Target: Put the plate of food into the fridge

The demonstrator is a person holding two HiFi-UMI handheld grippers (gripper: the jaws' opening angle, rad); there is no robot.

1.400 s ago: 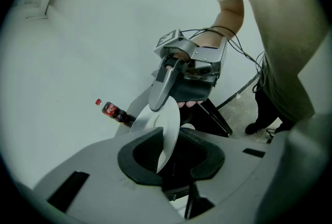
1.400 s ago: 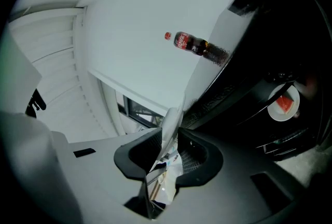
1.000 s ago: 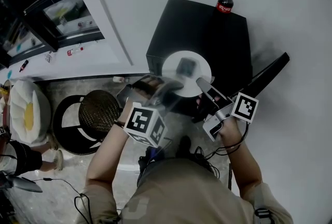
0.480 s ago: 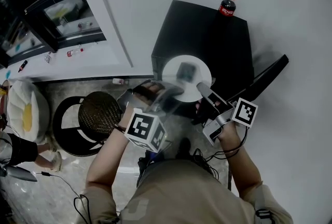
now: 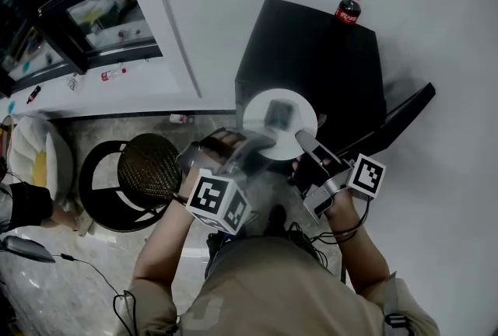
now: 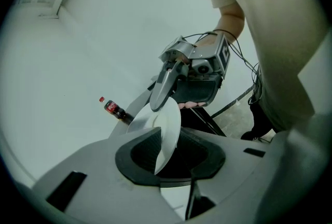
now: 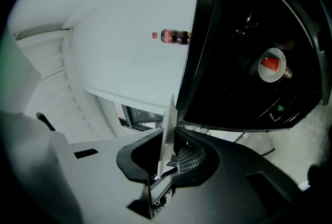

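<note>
The left gripper (image 5: 261,141) and right gripper (image 5: 302,138) (its jaws have just been closing) each clamp 1 rim of the white plate (image 5: 257,105), held before the black fridge (image 5: 311,47), where 1 red-labelled cola bottle (image 5: 348,9) stands, print unreadable

Plate (image 5: 261,110) white, food (image 5: 278,110) on it greyish. Fridge (image 5: 311,54) black; bottle (image 5: 348,9) dark with red cap and red label. Marker cubes (image 5: 219,201) black-and-white squares, wall (image 5: 233,0) white, stool (image 5: 148,169) dark brown weave, floor (image 5: 101,249) grey mottled, shirt (image 5: 272,288) khaki.
</note>
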